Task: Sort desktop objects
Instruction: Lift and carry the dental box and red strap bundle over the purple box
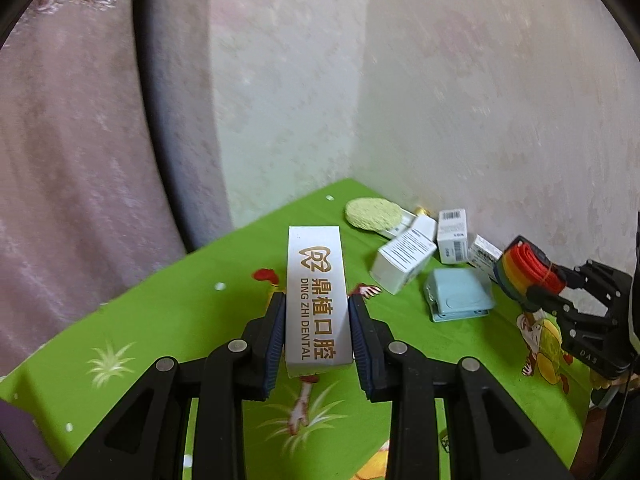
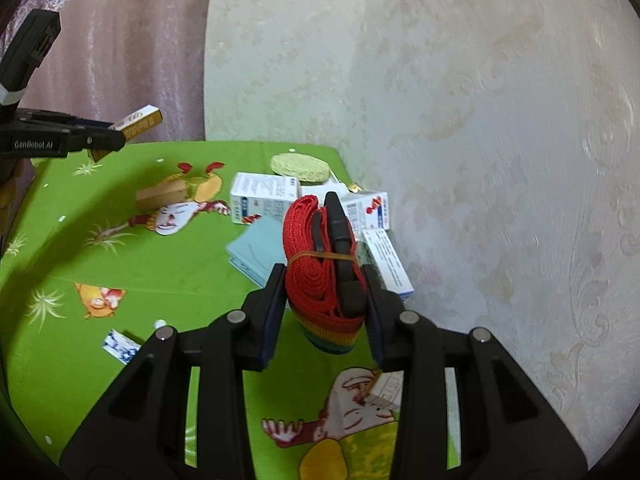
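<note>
My left gripper is shut on a white DING ZHI DENTAL box and holds it above the green tablecloth. In the right wrist view this box shows at upper left in the left gripper. My right gripper is shut on a rolled rainbow strap with a black buckle, held above the cloth. In the left wrist view the strap and the right gripper show at right.
Several white medicine boxes lie clustered in the corner by the wall, with a light-blue case and a round pale-green sponge. A small brown box and a blue-white packet lie on the cloth. A curtain hangs at left.
</note>
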A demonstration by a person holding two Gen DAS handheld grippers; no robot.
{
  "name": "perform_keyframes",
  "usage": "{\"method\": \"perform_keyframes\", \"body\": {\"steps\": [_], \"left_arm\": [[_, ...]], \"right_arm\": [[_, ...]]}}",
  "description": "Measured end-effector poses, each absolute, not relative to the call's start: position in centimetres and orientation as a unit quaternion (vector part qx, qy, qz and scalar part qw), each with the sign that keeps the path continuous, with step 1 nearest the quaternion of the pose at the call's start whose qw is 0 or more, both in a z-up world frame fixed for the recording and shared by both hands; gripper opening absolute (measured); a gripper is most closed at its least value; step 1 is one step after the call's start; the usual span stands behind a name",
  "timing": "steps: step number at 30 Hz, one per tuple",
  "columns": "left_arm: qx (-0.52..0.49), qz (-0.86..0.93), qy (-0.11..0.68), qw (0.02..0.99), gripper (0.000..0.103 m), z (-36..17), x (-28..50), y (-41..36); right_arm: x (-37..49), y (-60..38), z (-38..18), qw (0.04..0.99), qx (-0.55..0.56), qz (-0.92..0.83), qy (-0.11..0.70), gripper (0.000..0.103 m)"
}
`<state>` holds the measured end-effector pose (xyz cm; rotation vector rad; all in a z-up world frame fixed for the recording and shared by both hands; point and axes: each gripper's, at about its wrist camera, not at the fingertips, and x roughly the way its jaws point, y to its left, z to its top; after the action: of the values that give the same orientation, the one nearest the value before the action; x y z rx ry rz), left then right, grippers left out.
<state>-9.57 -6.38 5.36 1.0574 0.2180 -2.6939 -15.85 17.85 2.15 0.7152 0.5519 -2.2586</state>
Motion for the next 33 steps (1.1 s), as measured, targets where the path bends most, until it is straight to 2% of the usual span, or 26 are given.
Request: {"method": "perform_keyframes", "body": {"steps": [14, 23, 33], "left_arm": [[0.353, -0.91, 0.045, 0.213, 0.032, 9.4, -4.6, -8.3], [0.302, -0.894, 0.053, 0.327, 0.032, 12.6, 3.1, -11.5], [0.291, -0.837, 0.076, 0.456, 0.032, 12.8, 11.7, -15.6]], "right_arm": [[-13.1, 16.5, 3.2, 0.362, 0.27, -0.868, 0.206, 0.039], [-9.3, 11.6, 5.3, 0.413, 0.242, -0.852, 0.214, 0.039], [-3.5, 5.2, 6.9, 0.474, 0.221, -0.822, 0.225, 0.039]]}}
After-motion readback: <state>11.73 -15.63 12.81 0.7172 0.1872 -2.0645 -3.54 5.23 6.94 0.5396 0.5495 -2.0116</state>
